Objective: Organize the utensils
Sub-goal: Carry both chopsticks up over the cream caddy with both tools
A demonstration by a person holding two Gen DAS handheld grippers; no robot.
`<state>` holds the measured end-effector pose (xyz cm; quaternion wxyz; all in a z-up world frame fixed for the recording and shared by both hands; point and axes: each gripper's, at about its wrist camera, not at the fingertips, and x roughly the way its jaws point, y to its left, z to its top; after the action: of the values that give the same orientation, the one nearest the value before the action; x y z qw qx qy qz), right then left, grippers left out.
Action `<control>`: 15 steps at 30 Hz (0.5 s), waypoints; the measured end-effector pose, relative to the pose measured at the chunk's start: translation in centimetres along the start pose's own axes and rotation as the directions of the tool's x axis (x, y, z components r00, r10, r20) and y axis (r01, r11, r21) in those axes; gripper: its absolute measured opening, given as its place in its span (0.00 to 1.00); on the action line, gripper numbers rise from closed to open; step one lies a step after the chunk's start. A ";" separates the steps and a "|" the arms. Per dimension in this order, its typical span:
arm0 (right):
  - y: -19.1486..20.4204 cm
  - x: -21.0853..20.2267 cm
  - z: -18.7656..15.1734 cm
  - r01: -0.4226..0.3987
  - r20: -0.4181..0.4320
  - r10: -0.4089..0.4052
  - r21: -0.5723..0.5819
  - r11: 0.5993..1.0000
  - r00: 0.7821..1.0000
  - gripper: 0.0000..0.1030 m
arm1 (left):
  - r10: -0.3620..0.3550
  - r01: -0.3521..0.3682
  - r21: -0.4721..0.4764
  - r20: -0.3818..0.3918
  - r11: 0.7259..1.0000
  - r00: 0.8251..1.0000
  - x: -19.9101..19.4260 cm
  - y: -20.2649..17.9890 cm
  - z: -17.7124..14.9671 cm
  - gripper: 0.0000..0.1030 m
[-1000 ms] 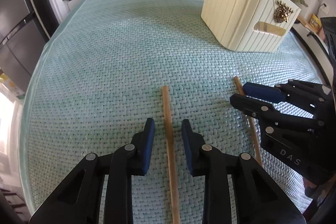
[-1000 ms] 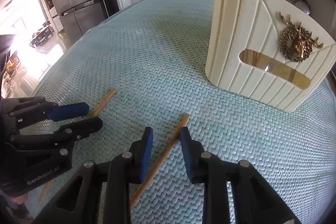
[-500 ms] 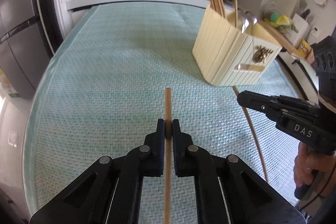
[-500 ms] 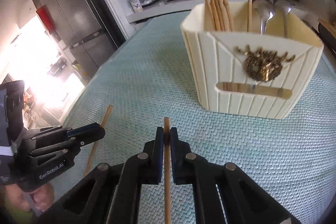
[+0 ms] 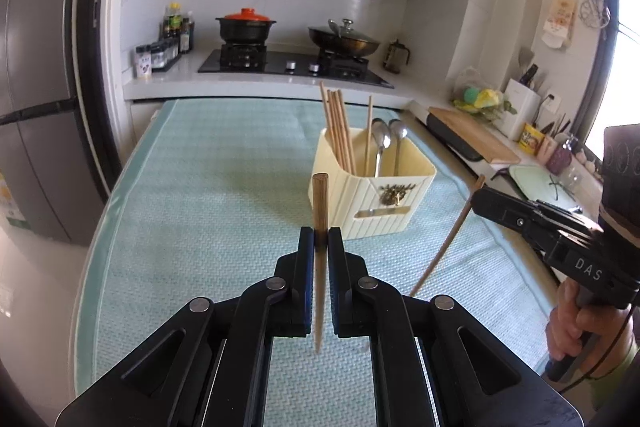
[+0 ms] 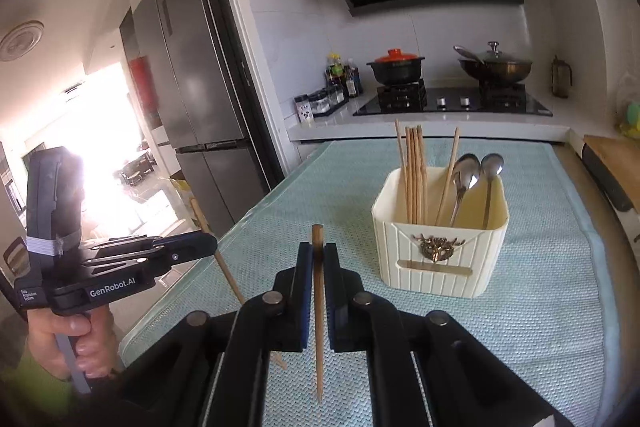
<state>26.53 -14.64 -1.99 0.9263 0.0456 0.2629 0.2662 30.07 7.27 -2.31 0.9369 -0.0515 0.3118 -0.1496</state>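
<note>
The mat-covered desk (image 5: 208,211) lies bare between the tools and the cream holder (image 6: 440,259), which stands toward its far right side. The left tool (image 5: 321,241) clamps one chopstick (image 5: 320,199); the right tool (image 6: 318,257) clamps another chopstick (image 6: 318,307), both lifted off the mat. Only the right view shows the holder's full front

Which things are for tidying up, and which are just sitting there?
For the job:
- left gripper, shut on chopstick
- right gripper, shut on second chopstick
- cream utensil holder
- chopsticks inside
- spoons

Just sitting there:
- clay pot
- wok
- cutting board
</note>
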 end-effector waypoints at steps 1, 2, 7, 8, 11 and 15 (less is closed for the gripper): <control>0.1 -0.6 -0.1 0.009 0.014 -0.009 -0.014 1.000 1.000 0.05 | 0.001 -0.001 0.002 0.007 1.000 1.000 -0.1 -0.2 0.0 0.05; 0.0 -1.5 -0.3 0.014 0.024 -0.014 -0.023 1.000 1.000 0.05 | 0.000 0.000 0.004 0.012 1.000 1.000 -0.2 -0.1 0.0 0.05; 0.1 -3.2 -0.5 0.030 0.055 -0.027 -0.043 0.999 0.998 0.05 | 0.006 -0.007 0.016 0.027 1.000 1.000 -0.7 -0.9 0.0 0.05; 0.1 -3.4 -0.4 0.030 0.057 -0.027 -0.047 0.998 0.998 0.05 | 0.009 -0.009 0.021 0.028 1.000 1.000 -0.7 -1.0 0.0 0.05; 0.0 -3.6 -0.3 0.033 0.059 -0.030 -0.051 0.998 0.998 0.04 | 0.008 -0.009 0.022 0.029 1.000 1.000 -0.8 -1.1 -0.1 0.05; -0.3 -3.9 -0.3 0.034 0.059 -0.031 -0.049 0.998 0.998 0.00 | 0.009 -0.010 0.022 0.024 1.000 1.000 -0.7 -1.1 -0.3 0.05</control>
<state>23.71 -16.89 -0.53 0.9385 0.0262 0.2298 0.2562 29.09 6.50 -1.89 0.9418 -0.0416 0.2991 -0.1479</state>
